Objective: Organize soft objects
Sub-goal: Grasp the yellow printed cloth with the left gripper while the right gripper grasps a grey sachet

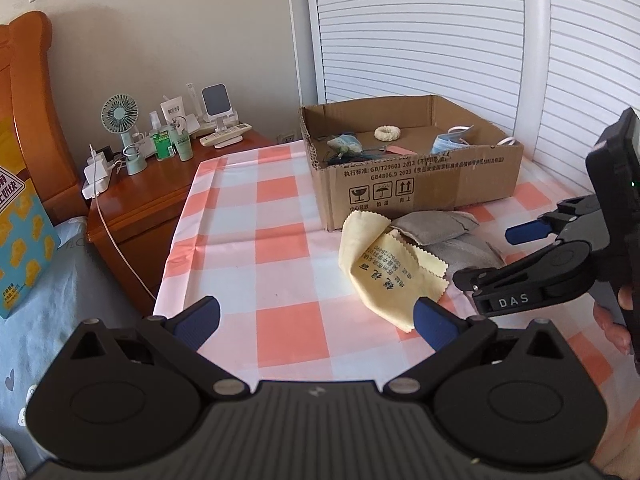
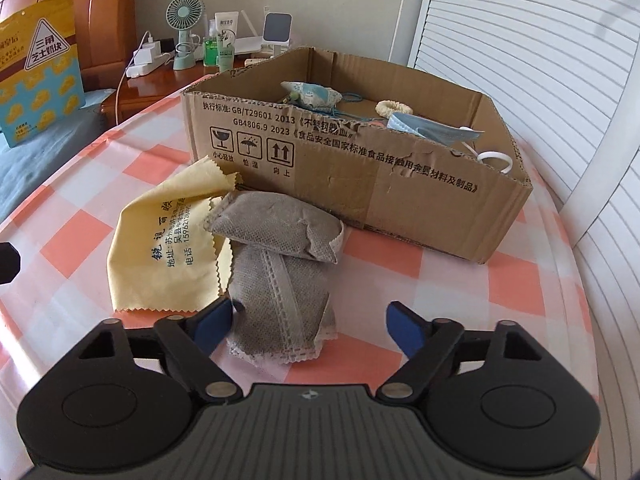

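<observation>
A yellow lens cloth and two grey fabric pouches lie on the checked tablecloth in front of an open cardboard box. The box holds a blue face mask, a cream scrunchie and a patterned sachet. My left gripper is open and empty, its right finger over the cloth's near edge. My right gripper is open, with the nearer grey pouch between its fingers; it also shows in the left wrist view.
A wooden nightstand at the left carries a small fan, bottles, a charger and a remote. A snack bag lies on the bed. White louvred doors stand behind the box.
</observation>
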